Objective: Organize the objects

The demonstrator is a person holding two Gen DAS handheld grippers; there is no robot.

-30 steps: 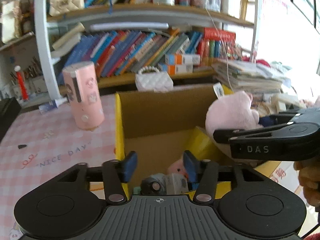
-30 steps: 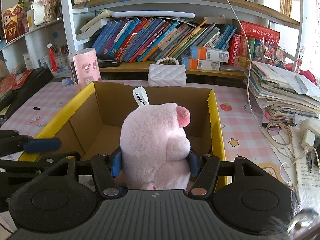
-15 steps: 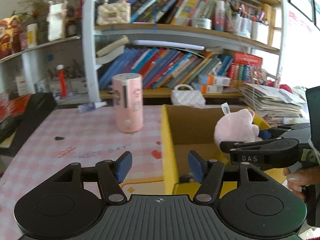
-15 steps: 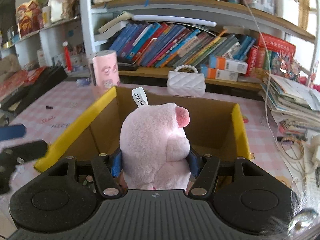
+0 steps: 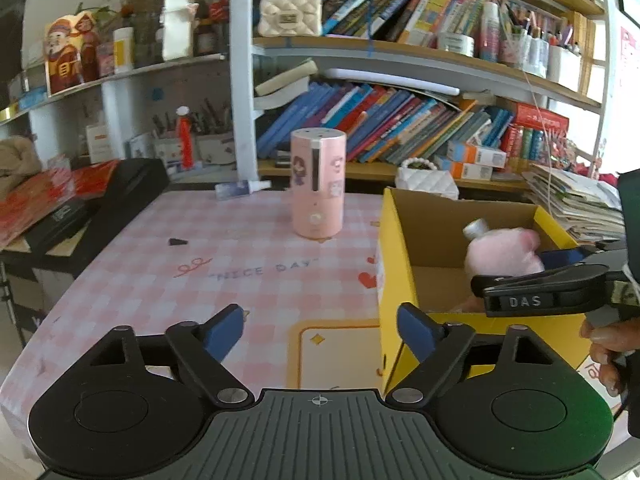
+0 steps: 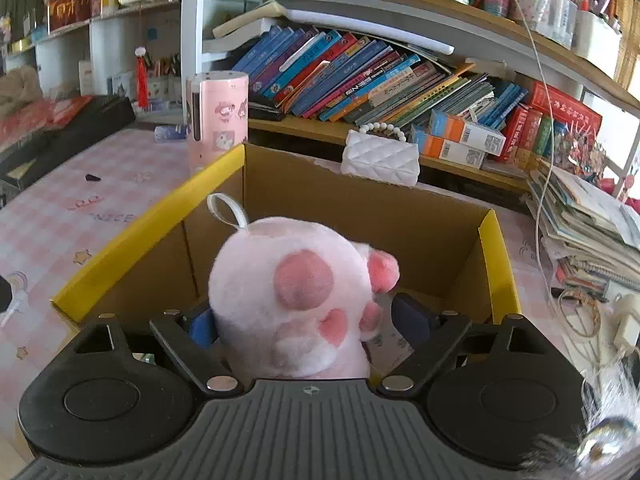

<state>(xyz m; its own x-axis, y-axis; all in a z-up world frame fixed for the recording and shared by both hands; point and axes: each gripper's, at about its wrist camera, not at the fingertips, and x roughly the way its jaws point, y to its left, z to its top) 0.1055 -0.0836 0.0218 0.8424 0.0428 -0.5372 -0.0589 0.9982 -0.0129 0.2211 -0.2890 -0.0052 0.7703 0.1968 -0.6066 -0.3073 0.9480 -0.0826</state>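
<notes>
A pink plush paw toy [image 6: 296, 300] sits between the fingers of my right gripper [image 6: 308, 324], over the open yellow-rimmed cardboard box [image 6: 148, 224]. The fingers stand wider than before and the toy has tipped, so the hold looks loose. In the left wrist view the toy [image 5: 504, 254] is inside the box [image 5: 390, 256], with the right gripper [image 5: 560, 264] reaching in from the right. My left gripper [image 5: 320, 330] is open and empty, low over the pink checked tablecloth [image 5: 240, 264] at the box's near left corner.
A pink cylinder container [image 5: 318, 188] stands on the table left of the box. A white quilted purse [image 6: 380, 156] sits behind the box. Bookshelves [image 6: 360, 68] run along the back. Stacked papers [image 6: 592, 208] lie to the right, a black case [image 5: 100, 200] to the left.
My left gripper pulled back out of the box to the left and opened wider. My right gripper's fingers spread and the plush toy tipped, showing its paw pads, lower in the box.
</notes>
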